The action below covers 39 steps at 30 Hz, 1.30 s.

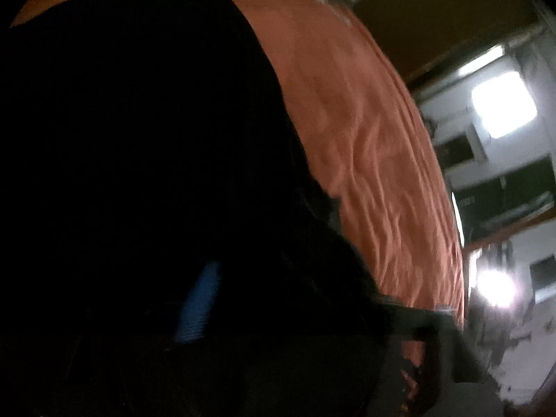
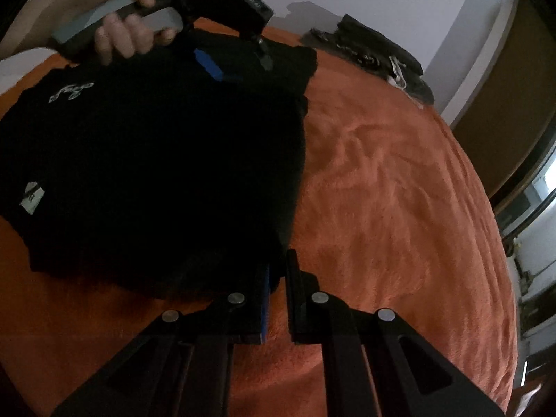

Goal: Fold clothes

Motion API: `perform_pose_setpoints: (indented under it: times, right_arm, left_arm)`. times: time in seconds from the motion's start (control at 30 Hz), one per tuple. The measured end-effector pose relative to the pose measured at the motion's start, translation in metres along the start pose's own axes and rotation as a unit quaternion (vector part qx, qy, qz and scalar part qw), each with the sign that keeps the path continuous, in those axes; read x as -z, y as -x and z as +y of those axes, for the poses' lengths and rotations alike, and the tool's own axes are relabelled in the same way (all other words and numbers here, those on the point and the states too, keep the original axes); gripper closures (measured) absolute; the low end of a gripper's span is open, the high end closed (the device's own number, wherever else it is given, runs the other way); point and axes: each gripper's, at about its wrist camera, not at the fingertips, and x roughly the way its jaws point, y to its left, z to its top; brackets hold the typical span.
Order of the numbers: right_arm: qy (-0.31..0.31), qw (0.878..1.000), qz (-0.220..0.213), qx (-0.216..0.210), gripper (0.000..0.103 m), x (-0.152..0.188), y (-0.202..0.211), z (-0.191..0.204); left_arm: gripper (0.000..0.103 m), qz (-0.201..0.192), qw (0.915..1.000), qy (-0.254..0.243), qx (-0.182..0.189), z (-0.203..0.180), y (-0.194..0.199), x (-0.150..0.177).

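The black garment lies part-folded on the orange bedspread. The right gripper pinches its near corner; the left gripper seems clamped on the far edge. Either thin bite could slip, spilling the fold.

Garment on bedspread

Black tool with blue pads, 4 silver rivets, and a grey-handled second tool.
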Motion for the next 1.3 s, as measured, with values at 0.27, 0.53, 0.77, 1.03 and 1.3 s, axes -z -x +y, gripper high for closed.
perform_pose_setpoints:
  times: [0.27, 0.53, 0.77, 1.03, 1.3]
  right_arm:
    - [-0.003, 1.000, 0.005, -0.003, 0.096, -0.006, -0.007, -0.003]
    - [-0.002, 1.000, 0.015, -0.005, 0.096, -0.001, -0.018, -0.002]
    - [-0.002, 1.000, 0.016, -0.007, 0.096, 0.001, -0.020, -0.004]
    - [-0.002, 1.000, 0.017, -0.007, 0.096, 0.000, -0.022, -0.004]
    - [0.001, 1.000, 0.012, -0.006, 0.096, 0.002, -0.021, -0.002]
  left_arm:
    - [0.099, -0.040, 0.9979, 0.050, -0.008, 0.016, 0.012, -0.003]
    - [0.085, -0.028, 0.9973, 0.049, -0.048, 0.029, 0.010, 0.011]
    - [0.047, -0.029, 0.9965, -0.012, -0.077, 0.011, 0.030, 0.059]
    - [0.099, -0.010, 0.9930, -0.038, -0.111, 0.012, 0.030, 0.084]
    - [0.096, -0.015, 0.9937, 0.029, -0.107, 0.051, 0.042, 0.075]
